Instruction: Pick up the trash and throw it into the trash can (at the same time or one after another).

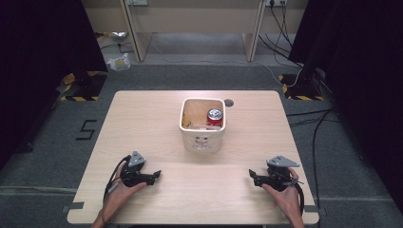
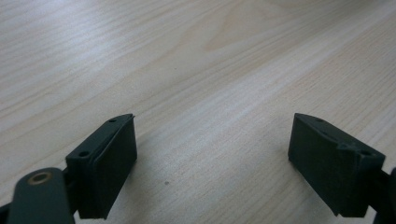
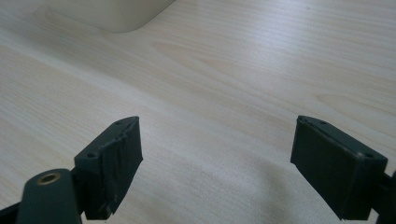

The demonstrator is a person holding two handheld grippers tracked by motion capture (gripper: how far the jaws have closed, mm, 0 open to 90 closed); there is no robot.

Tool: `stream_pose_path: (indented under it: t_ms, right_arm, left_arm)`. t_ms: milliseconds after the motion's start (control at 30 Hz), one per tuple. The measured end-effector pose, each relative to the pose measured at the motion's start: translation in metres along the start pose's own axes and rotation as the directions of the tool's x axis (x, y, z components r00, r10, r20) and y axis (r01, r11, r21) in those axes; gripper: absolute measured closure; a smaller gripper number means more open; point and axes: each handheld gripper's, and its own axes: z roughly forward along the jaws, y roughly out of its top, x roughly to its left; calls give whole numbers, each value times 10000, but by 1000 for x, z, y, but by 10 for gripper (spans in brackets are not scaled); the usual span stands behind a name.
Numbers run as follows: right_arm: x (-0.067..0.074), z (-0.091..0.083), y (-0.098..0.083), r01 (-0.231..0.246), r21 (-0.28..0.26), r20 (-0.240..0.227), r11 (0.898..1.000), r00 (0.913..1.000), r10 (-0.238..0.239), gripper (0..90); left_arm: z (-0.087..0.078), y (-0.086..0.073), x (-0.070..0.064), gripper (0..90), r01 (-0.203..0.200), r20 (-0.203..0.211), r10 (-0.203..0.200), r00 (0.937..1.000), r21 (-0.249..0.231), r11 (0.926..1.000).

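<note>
A cream square bin (image 1: pixel 202 124) stands at the middle of the wooden table (image 1: pixel 142 123), toward the far side. Inside it a red can (image 1: pixel 215 117) stands upright at the right. My left gripper (image 1: pixel 157 175) rests low at the near left, held in a hand and pointing right toward the table's middle. Its jaws are wide apart over bare wood, gripper (image 2: pixel 212 149) open and holding nothing. My right gripper (image 1: pixel 251 175) lies at the near right, pointing left. It is open too (image 3: pixel 217 158), with the bin's corner (image 3: pixel 116 14) ahead at the upper left.
A round cable hole (image 1: pixel 228 102) sits in the table just right of the bin. Beyond the table are desk legs, cables and yellow-black floor markings. Bare wood lies between the two grippers and in front of the bin.
</note>
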Motion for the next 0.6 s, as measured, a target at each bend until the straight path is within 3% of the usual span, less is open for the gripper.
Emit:
stream_pose_path:
  t_ms: [600]
  right_arm:
    - [10,-1,-11,299,264,49,9992,9995,-300,165]
  left_arm:
    - [0,0,0,146,0,0,0,10000,0,10000]
